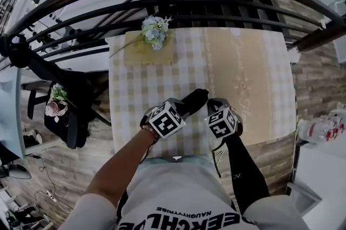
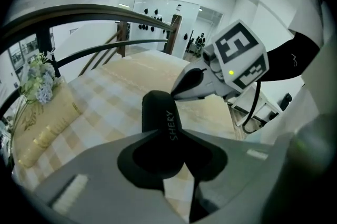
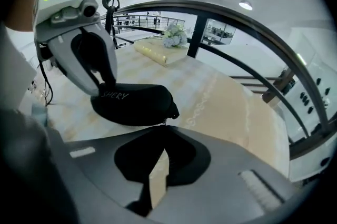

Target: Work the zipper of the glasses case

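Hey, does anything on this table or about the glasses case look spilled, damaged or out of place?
Nothing stands out. The glasses case looks intact, clamped in the left hand-held gripper; the checked tablecloth lies flat and unstained; the flowers rest at its far end.

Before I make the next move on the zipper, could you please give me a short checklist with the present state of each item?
1. Left gripper clamped on the glasses case: ok; the case stands between its jaws.
2. Right gripper shut, with its tip at the end of the case: ok.
3. Zipper pull actually pinched by the right gripper: cannot tell; it is too small to make out.
4. Zipper open or closed: cannot tell; no gap shows on the sides in view.
5. Flowers well clear of both grippers: ok; they sit at the far end of the table.
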Demonstrator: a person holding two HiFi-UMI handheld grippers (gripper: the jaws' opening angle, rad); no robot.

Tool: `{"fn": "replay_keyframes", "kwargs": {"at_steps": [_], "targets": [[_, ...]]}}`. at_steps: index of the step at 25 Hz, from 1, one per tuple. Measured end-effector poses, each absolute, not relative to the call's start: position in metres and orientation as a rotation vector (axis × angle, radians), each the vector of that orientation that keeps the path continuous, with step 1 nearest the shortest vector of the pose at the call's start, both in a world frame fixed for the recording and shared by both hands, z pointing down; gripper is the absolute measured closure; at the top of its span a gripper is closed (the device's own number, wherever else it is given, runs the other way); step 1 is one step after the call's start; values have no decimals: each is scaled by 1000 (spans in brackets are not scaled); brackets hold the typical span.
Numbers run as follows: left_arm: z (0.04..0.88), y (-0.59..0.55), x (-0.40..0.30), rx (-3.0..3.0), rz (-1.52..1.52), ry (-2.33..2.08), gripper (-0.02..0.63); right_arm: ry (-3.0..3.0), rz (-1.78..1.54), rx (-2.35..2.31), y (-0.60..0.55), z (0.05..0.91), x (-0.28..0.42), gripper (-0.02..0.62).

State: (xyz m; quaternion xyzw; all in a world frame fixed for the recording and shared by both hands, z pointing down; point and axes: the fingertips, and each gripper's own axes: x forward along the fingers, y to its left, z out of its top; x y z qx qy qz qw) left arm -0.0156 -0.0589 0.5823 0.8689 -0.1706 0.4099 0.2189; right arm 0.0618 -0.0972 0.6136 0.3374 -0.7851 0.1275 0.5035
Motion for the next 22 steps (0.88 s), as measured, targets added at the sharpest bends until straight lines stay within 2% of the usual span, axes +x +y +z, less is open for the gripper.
{"fn": "replay_keyframes", "kwargs": {"at_steps": [5,10,14,22], "targets": [[572,-79,-11,2434,1104,-541,509,-1907,190,743,-134,620,74,566],[563,-106,-5,2480,1122,-641,563,-1949,180,704,-139,620,71,566],[579,-98,10,2461,1177,-539,569,-1955,174,678,-136,623,76,566],[589,-84,26,2418,1097,-480,598,-1960,197,650,-126,636,84,566]]}}
